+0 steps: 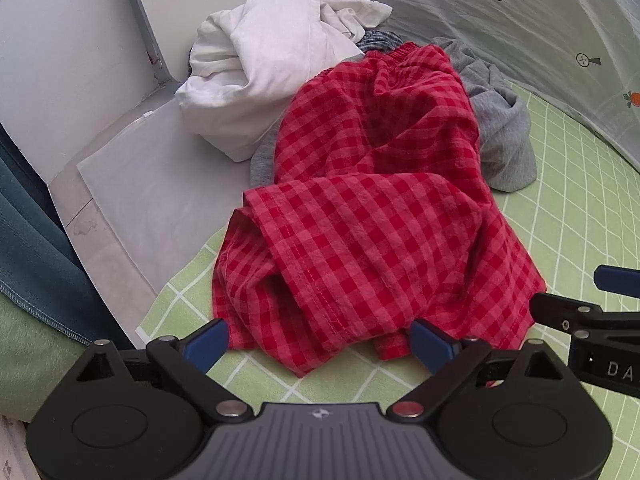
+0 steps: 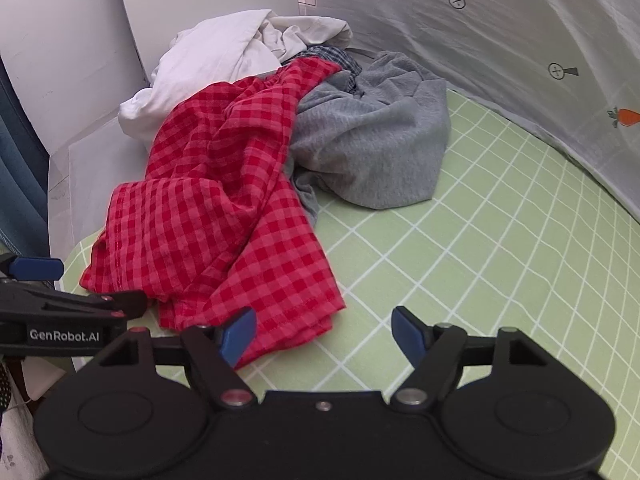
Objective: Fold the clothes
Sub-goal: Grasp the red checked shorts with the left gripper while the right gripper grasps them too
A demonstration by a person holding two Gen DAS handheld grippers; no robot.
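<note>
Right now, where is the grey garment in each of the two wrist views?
Left wrist: grey garment at upper right, mostly hidden behind the red checked cloth.
Right wrist: grey garment at upper centre, right of the red checked cloth.
Shared landmark: the white bundle behind both.

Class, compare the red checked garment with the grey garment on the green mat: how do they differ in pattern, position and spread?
The red checked garment has a gingham pattern; the grey garment is plain. The red one sprawls forward, its hem reaching both grippers; the grey one sits bunched further back. The red one lies partly over the grey one's edge. Both are crumpled and unfolded on the green mat.
</note>
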